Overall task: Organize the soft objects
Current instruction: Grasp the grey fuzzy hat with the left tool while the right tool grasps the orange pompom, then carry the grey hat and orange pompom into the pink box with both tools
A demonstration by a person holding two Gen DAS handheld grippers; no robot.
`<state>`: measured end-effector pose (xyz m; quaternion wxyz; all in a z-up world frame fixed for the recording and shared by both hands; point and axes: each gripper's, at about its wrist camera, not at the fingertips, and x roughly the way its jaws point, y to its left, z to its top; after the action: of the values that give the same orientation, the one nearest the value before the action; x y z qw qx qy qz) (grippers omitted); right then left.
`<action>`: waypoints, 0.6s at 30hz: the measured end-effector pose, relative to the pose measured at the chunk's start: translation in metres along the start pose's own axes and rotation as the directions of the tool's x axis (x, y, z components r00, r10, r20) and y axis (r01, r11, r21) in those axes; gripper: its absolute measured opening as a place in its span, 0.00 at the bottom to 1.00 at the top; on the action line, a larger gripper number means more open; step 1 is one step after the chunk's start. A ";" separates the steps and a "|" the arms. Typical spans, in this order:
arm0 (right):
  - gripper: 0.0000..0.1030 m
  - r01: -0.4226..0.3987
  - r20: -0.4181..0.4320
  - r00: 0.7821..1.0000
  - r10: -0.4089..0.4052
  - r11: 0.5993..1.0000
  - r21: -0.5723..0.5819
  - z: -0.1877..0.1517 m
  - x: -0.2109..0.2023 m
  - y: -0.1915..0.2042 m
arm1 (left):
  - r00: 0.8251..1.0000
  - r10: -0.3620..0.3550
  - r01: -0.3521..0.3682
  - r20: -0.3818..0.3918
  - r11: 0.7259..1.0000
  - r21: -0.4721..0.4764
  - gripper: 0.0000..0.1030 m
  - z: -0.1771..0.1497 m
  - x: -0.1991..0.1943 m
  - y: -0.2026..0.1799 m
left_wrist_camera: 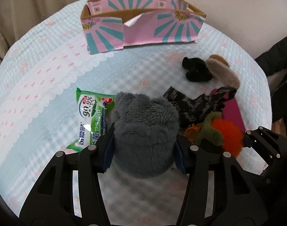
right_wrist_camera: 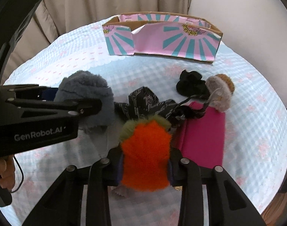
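Note:
My left gripper [left_wrist_camera: 144, 150] is shut on a grey fuzzy plush [left_wrist_camera: 145, 131], held just above the checked cloth; the plush also shows in the right wrist view [right_wrist_camera: 87, 94]. My right gripper [right_wrist_camera: 145, 167] is shut on an orange fuzzy plush with a green top [right_wrist_camera: 146, 150], seen from the left wrist as well [left_wrist_camera: 226, 135]. A pink and teal cardboard box [left_wrist_camera: 141, 20] stands open at the far side of the table [right_wrist_camera: 162, 37].
On the cloth lie a green wet-wipe pack [left_wrist_camera: 90, 118], a black patterned cloth [right_wrist_camera: 143, 101], a magenta flat case [right_wrist_camera: 201, 137], a black fuzzy item [right_wrist_camera: 192, 84] and a beige-brown fuzzy item [right_wrist_camera: 220, 92]. Curtains hang behind the table.

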<state>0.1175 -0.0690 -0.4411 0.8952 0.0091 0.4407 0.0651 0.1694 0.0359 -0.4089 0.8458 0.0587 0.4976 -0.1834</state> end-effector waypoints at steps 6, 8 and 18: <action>0.30 0.015 0.021 1.000 -0.016 1.000 0.013 0.017 -0.028 -0.003 | 0.999 -0.007 0.007 0.037 1.000 -0.013 0.47 0.014 -0.034 -0.001; 0.30 0.022 0.032 0.999 -0.023 1.000 0.014 0.025 -0.039 -0.001 | 0.999 -0.007 0.009 0.050 1.000 -0.021 0.47 0.020 -0.045 -0.002; 0.29 0.035 0.091 0.995 -0.038 0.999 0.037 0.074 -0.108 -0.002 | 0.991 0.014 -0.004 0.136 0.997 -0.072 0.47 0.060 -0.127 0.002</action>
<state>0.1111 -0.0816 -0.3106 0.9153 0.0198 0.4003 0.0404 0.1641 0.0531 -0.2695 0.8802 0.0177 0.4445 -0.1652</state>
